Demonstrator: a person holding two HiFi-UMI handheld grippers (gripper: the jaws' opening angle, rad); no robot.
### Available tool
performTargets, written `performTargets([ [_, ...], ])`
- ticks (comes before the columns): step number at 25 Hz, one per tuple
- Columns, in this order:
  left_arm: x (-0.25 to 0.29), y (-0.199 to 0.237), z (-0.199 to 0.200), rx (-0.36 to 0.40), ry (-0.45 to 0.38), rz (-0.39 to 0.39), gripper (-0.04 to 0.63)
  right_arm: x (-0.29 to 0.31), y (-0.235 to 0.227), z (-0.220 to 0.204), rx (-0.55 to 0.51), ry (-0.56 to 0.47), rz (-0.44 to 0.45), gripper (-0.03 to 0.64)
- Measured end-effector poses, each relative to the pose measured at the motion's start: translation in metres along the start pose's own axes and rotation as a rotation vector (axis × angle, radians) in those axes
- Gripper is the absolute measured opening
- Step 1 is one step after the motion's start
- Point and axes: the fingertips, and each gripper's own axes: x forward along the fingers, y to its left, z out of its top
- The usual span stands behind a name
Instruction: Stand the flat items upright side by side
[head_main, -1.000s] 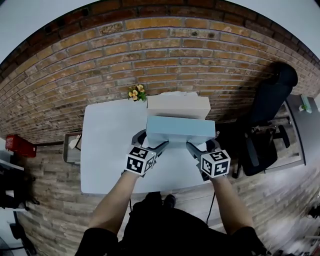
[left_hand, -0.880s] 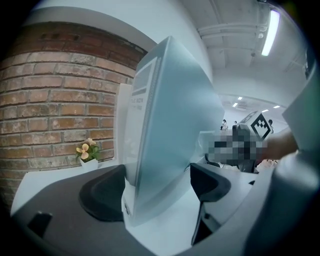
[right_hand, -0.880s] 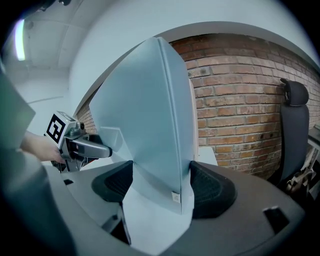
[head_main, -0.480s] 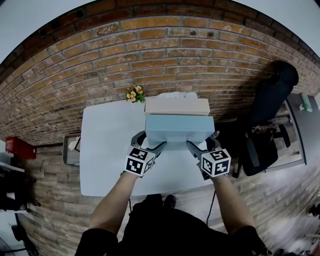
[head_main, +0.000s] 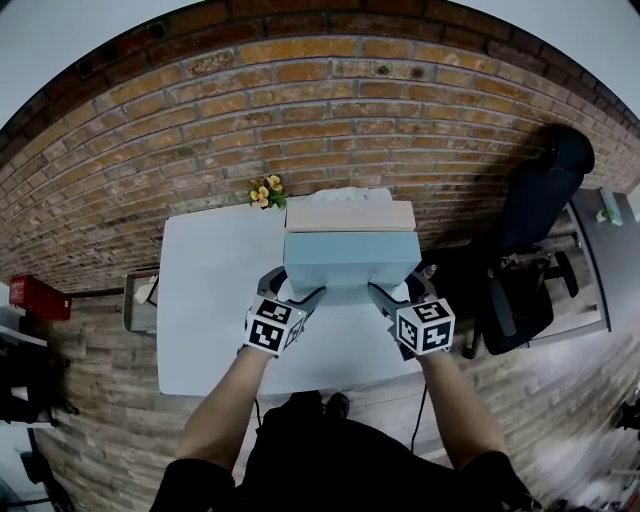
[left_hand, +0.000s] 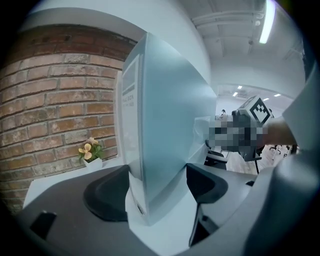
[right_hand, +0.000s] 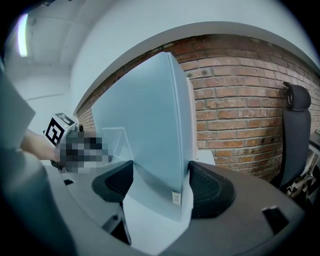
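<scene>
Over the white table we hold the blue box upright, hiding most of the tan box behind it, its ends squeezed by the left tongs, just closed tighter, and the right tongs.

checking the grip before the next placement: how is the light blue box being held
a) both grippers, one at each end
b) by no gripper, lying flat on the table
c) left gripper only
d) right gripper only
a: the left gripper and the right gripper each have one end of the light blue box between their jaws, pads against its faces. The left jaws have just been closing on it.
</scene>
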Motion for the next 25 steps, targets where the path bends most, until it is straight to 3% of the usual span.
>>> performTargets([
  [25, 0.005, 0.0063, 0.0003, 0.076, -0.004, 0.008, 0.364, -0.0026, -0.0064, 0.0047, -0.064, -0.015, -0.054, 0.321],
])
